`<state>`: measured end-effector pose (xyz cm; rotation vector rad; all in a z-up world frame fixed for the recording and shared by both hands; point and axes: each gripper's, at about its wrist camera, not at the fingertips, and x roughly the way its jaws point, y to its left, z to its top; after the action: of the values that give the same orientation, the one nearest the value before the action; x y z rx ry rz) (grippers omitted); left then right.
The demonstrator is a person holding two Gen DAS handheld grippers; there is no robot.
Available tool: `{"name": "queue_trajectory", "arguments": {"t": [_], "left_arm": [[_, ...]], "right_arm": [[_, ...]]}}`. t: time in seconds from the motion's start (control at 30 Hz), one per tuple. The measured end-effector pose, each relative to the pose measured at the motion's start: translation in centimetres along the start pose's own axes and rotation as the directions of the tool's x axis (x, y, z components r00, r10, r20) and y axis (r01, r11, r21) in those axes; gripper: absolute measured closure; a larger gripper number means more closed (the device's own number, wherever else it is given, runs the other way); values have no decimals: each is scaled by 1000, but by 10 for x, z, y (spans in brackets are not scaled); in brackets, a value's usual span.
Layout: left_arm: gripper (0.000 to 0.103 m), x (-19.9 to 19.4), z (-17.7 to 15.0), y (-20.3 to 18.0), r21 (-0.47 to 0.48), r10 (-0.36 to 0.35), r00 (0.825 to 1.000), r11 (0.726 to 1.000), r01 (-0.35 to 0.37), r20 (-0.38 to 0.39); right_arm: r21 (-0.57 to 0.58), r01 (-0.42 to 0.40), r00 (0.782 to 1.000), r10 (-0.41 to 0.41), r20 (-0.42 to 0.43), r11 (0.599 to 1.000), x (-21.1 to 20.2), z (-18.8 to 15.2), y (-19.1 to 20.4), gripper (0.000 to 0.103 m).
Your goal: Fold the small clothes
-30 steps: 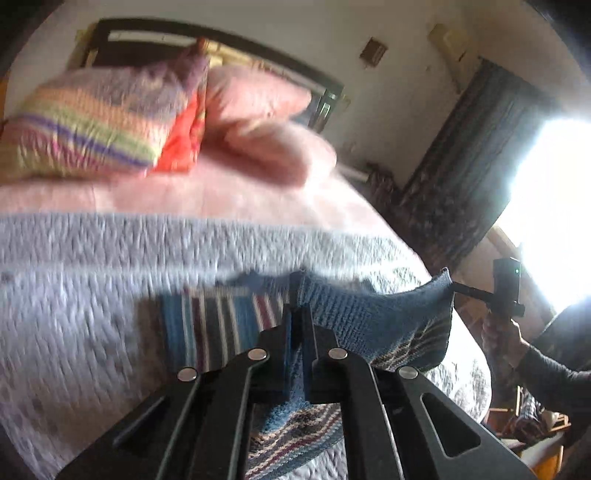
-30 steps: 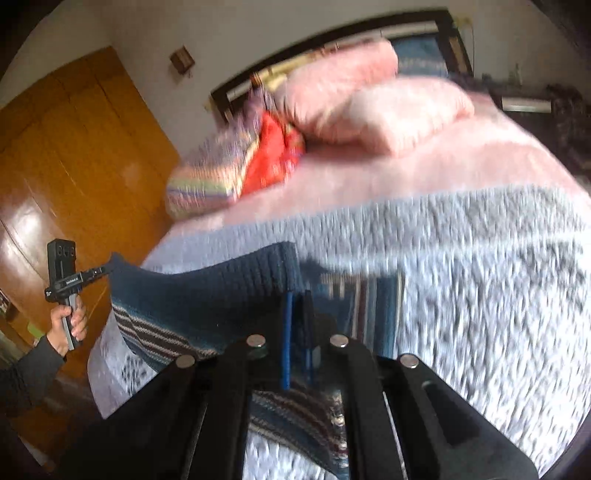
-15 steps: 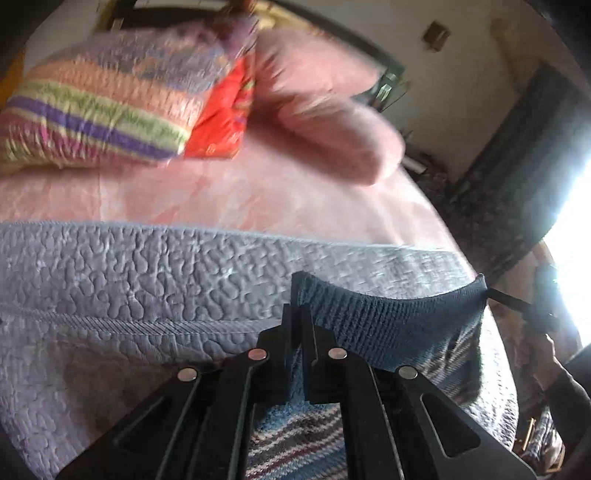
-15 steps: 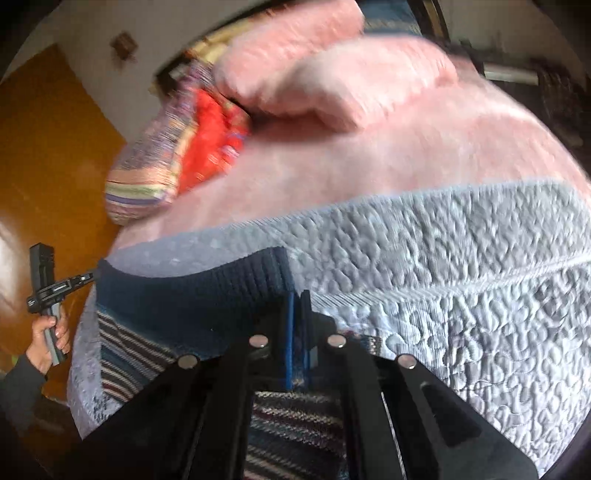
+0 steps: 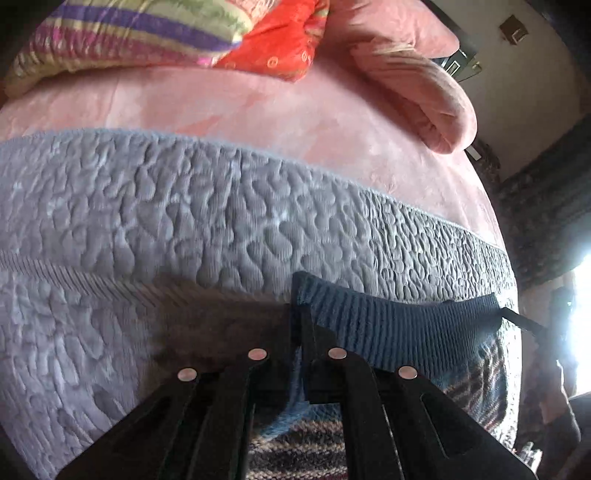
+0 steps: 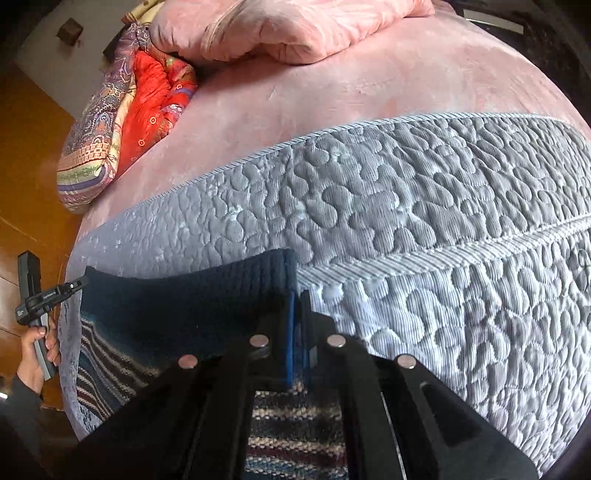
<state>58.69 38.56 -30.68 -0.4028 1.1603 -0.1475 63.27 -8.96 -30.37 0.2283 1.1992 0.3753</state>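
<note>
A small knitted sweater with a dark blue ribbed hem point(image 5: 399, 328) and a striped body point(image 5: 295, 454) is stretched between my two grippers, low over a grey quilted bedspread point(image 5: 184, 221). My left gripper point(image 5: 297, 306) is shut on one hem corner. The right gripper point(image 6: 295, 295) is shut on the other corner, with the hem point(image 6: 184, 306) running left from it. Each wrist view shows the other gripper: the right one point(image 5: 524, 323) at the hem's far end, the left one point(image 6: 48, 295) in a hand point(image 6: 35, 354).
Beyond the quilt lies a pink sheet point(image 5: 258, 107). Pink pillows point(image 5: 417, 85), a red cushion point(image 5: 280, 44) and a striped cushion point(image 5: 129, 33) sit at the headboard. A wooden wardrobe point(image 6: 26, 166) stands left of the bed, dark curtains point(image 5: 546, 221) and a bright window right.
Both grippers have carried the hem forward over the bed and lowered it toward the quilt. The striped part of the sweater seen ahead a second ago is now under the grippers.
</note>
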Motion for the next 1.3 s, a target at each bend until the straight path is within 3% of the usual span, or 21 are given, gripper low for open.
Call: {"name": "queue_trajectory", "arguments": {"t": [0.2, 0.27, 0.33, 0.4, 0.43, 0.47, 0.53, 0.6, 0.63, 0.7, 0.8, 0.83, 0.87, 0.97, 1.0, 1.03, 1.1, 1.17, 1.2, 1.23, 1.3], "left_arm": [[99, 26, -8, 8, -16, 60, 997, 998, -61, -54], [94, 36, -14, 12, -23, 81, 994, 996, -83, -72], [77, 30, -14, 13, -46, 107, 993, 993, -109, -48], [69, 9, -16, 7, -51, 198, 979, 979, -196, 44], [63, -8, -20, 1, -42, 172, 980, 985, -169, 102], [63, -18, -25, -4, -40, 54, 991, 998, -50, 123], [61, -16, -34, -7, -35, -118, 989, 992, 121, 88], [66, 5, -40, -1, -71, -100, 995, 992, 100, 7], [77, 19, -43, 8, -102, -83, 996, 992, 80, -30], [93, 25, -44, 20, -127, -61, 998, 990, 57, -25], [93, 17, -42, 27, -173, -94, 995, 981, 90, -17], [88, 3, -44, 26, -178, -123, 992, 976, 123, 11], [86, -10, -49, 22, -163, -172, 985, 971, 175, 32], [85, -30, -78, 10, -96, -323, 946, 941, 325, 33], [85, -25, -92, 10, -91, -317, 948, 944, 316, 6], [85, -18, -99, 13, -92, -270, 963, 959, 268, -13], [93, -3, -109, 24, -96, -197, 980, 977, 193, -36], [94, -8, -109, 27, -114, -195, 980, 975, 192, -23], [91, -16, -110, 25, -114, -189, 982, 976, 187, -11], [86, -28, -113, 18, -90, -202, 979, 975, 202, 4], [86, -48, -122, -4, -3, -268, 963, 963, 268, -4]], "right_arm": [[30, 63, 997, -61, -43, 998, 23, -4, -14, 103], [49, 53, 996, -49, -77, 997, 35, -8, -21, 102], [68, 43, 998, -39, -49, 997, 31, -11, -25, 100], [68, 31, 999, -33, 39, 997, 11, -12, -22, 99], [58, -4, 997, -1, 83, 998, -1, -14, -18, 99], [59, -73, 993, 67, 102, 996, -8, -16, -14, 99], [70, -181, 982, 176, 66, 981, -3, -22, -9, 97], [125, -204, 978, 206, -3, 971, 17, -28, -14, 96], [152, -192, 978, 201, -47, 969, 30, -31, -18, 100], [205, -196, 977, 209, -47, 959, 44, -37, -32, 103], [235, -214, 973, 229, -38, 948, 44, -38, -35, 103], [231, -213, 974, 226, -31, 949, 39, -38, -32, 102], [216, -249, 966, 257, -13, 944, 27, -41, -25, 95], [171, -402, 912, 409, -6, 900, 9, -59, -1, 95], [154, -420, 903, 428, -22, 894, 10, -67, 6, 95], [147, -422, 901, 432, -45, 895, 15, -74, 11, 95], [162, -354, 923, 371, -98, 921, 37, -86, 5, 103], [190, -351, 925, 371, -83, 917, 41, -89, -3, 103], [187, -342, 930, 360, -75, 921, 35, -88, 1, 98], [153, -372, 919, 386, -75, 916, 27, -90, 10, 96], [83, -446, 889, 452, -70, 891, 4, -105, 40, 96]]}}
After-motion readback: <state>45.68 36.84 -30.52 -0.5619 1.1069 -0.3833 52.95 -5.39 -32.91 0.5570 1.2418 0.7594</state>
